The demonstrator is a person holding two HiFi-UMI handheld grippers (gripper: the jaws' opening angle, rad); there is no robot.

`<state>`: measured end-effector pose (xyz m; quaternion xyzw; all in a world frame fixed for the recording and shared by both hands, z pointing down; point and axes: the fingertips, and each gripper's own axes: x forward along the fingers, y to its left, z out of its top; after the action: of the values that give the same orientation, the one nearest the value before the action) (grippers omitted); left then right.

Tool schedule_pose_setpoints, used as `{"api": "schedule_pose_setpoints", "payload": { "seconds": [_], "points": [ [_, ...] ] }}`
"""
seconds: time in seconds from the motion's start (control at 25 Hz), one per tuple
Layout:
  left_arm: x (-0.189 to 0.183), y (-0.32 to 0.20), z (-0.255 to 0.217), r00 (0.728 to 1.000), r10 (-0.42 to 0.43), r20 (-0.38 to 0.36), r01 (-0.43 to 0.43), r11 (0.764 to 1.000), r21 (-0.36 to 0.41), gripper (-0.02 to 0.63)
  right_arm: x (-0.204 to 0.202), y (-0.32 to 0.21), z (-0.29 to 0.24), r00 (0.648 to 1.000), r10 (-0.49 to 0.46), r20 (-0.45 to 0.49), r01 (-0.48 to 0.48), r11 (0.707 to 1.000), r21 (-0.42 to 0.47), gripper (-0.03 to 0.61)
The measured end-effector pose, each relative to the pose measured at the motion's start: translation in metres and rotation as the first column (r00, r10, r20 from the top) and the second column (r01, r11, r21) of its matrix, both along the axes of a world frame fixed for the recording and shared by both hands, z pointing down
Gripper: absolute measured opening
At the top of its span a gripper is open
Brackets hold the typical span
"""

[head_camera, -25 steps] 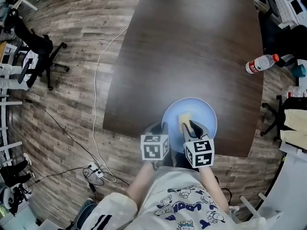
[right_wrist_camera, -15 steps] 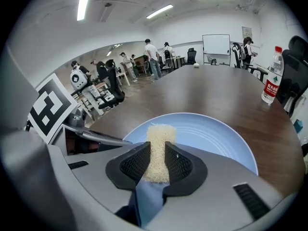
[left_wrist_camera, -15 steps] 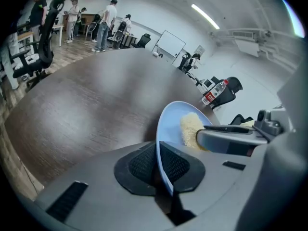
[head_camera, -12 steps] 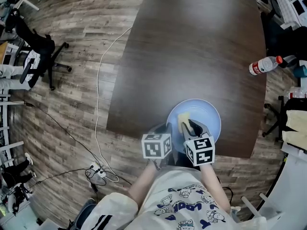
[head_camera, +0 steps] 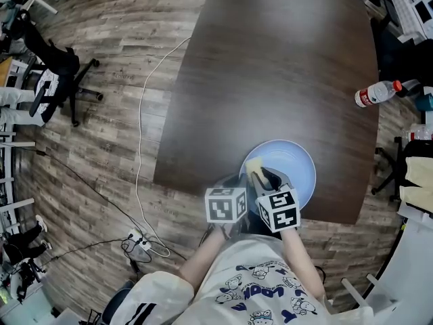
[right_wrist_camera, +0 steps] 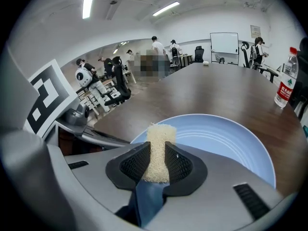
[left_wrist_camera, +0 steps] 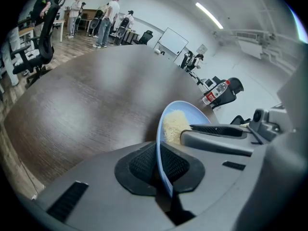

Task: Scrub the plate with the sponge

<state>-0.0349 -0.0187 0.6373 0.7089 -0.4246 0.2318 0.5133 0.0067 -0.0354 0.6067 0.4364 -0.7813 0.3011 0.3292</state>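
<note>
left claw [left_wrist_camera: 159,163] tight on plate [left_wrist_camera: 159,129] rim; right claw [right_wrist_camera: 156,163] tight on sponge [right_wrist_camera: 159,146], long axis straight ahead

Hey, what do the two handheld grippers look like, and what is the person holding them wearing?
The left gripper and right gripper both have smooth grey plastic bodies, with black mesh-textured pads lining the jaws. Each carries a white cube with black square markers. The person wears a white T-shirt with blue cartoon prints.
</note>
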Motion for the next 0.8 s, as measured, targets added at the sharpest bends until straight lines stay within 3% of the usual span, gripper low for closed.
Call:
{"api": "schedule_pose_setpoints", "payload": {
  "seconds": [0.8],
  "points": [
    [-0.002,0.000,0.004,0.998,0.045,0.038,-0.043,0.998,-0.036,0.023,0.003,-0.020,0.017,0.992,-0.082,-0.094,0.081,0.997,-0.014,0.098]
  ]
}}
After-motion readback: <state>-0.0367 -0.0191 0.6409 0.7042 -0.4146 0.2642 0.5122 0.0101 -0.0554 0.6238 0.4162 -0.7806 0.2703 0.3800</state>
